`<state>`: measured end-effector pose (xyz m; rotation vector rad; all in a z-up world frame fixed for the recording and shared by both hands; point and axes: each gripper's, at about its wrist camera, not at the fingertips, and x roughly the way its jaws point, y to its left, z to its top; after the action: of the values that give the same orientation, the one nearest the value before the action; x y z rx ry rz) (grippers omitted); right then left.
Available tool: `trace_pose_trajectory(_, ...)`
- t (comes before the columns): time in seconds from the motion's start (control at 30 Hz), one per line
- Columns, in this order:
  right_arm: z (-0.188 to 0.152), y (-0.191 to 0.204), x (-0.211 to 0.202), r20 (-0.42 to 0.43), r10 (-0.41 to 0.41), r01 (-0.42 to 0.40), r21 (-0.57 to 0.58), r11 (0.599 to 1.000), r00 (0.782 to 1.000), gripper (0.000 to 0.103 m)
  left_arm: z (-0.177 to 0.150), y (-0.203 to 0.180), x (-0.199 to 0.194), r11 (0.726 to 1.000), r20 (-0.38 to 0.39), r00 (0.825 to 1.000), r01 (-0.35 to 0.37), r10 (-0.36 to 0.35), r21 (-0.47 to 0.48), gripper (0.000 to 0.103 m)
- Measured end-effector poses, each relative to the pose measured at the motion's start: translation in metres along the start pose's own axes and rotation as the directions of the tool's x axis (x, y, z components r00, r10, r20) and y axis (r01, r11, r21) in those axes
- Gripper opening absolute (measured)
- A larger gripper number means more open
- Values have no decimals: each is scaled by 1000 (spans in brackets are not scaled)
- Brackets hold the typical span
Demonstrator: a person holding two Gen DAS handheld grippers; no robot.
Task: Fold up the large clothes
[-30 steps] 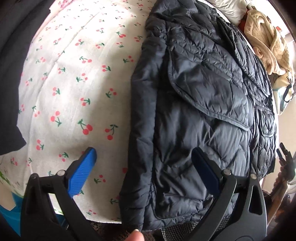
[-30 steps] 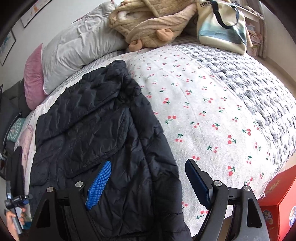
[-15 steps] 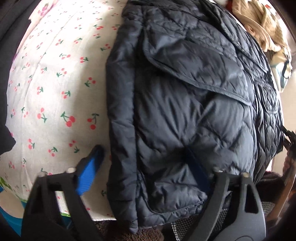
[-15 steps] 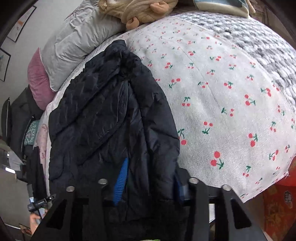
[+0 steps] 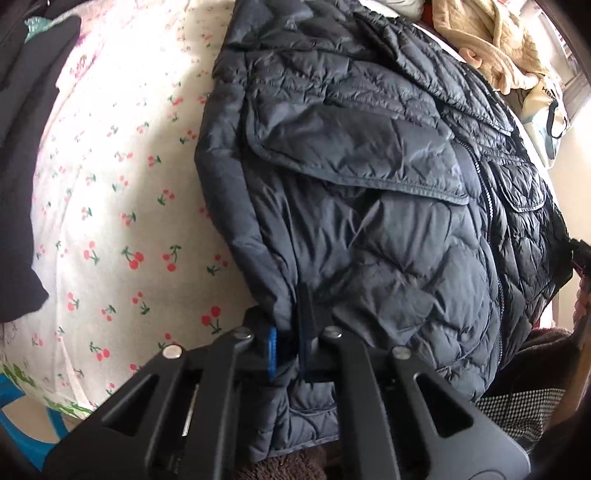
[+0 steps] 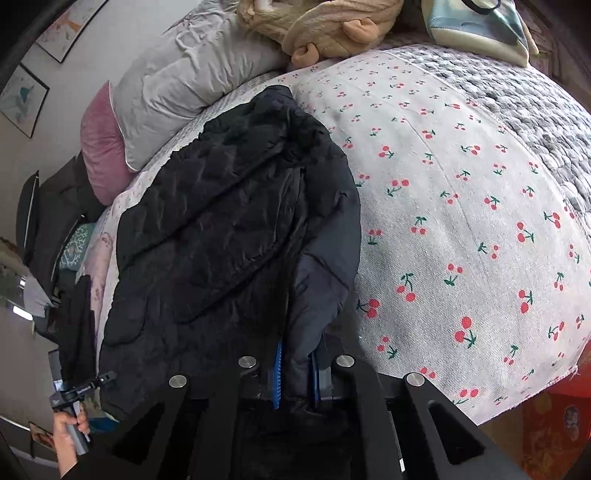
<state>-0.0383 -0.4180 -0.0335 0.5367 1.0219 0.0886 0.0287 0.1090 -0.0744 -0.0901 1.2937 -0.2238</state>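
Left gripper (image 5: 286, 350): mine, pinched tight on the near hem of the jacket (image 5: 369, 221) at its left corner; blue pads nearly meet, with only a thin roll of fabric between them.
Right gripper (image 6: 295, 373): pinched the same way on the jacket's (image 6: 229, 240) near hem at the right corner; a fold of dark shell is bunched between the pads.
Jacket: dark quilted puffer, lying lengthwise on the bed (image 6: 461, 221), hem towards me, collar at the far end. Both sleeves are laid in over the front, so I judge the side folds done.
Step in hand: my read is lifting the hem and carrying it up towards the collar, folding the jacket in half.
How to do it well: raise both corners together and level, keep the hem taut between my grippers, travel straight along the jacket's length. Puffer shell looks slippery and springy; a shallow pinch may slide out, and the sleeves may slump off the front if I tilt.
Cherry-print cover (image 5: 122, 221): bare on both sides of the jacket; nothing lies in the fold path.
Dark clothing (image 5: 22, 166): left of the jacket at the bed's edge, well apart from it.
Pillows: grey pillow (image 6: 173, 92) and pink pillow (image 6: 101, 147) beyond the jacket's collar, near it; landing room there is tight.
Beige plush throw (image 6: 325, 26): further back than the collar, to its right.
Tote bag (image 6: 476, 26): far corner, right of the throw.
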Motion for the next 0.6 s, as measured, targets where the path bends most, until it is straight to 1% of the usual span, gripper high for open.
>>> trace_pose_trajectory(0.1, 5, 7, -3, 16, 34, -34, 3, 999, 999, 11, 1, 4, -14, 1000, 53, 999, 9, -10, 10, 8)
trace_pose_trajectory(0.13, 6, 10, -5, 10, 42, -42, 10, 999, 999, 11, 2, 5, -20, 1000, 75, 997, 21, -22, 7, 8)
trace_pose_trajectory(0.23, 7, 20, -15, 44, 75, -75, 2, 997, 996, 10, 3, 7, -38, 998, 145, 987, 64, -63, -6, 7)
trace_pose_trajectory(0.3, 9, 25, -22, 69, 88, -87, -6, 996, 994, 9, 4, 7, -57, 996, 214, 973, 85, -83, 0, 7)
trace_pose_trajectory(0.4, 12, 34, -41, 117, 122, -121, -14, 993, 986, 9, -1, 9, -87, 989, 307, 942, 146, -139, -1, 7)
trace_pose_trajectory(0.5, 13, 45, -62, 155, 151, -147, -34, 988, 976, 8, -8, 12, -109, 978, 350, 917, 209, -192, -13, 6)
trace_pose_trajectory(0.6, 14, 57, -84, 180, 167, -158, -64, 985, 969, 8, -14, 11, -134, 973, 399, 892, 232, -213, 1, 6)
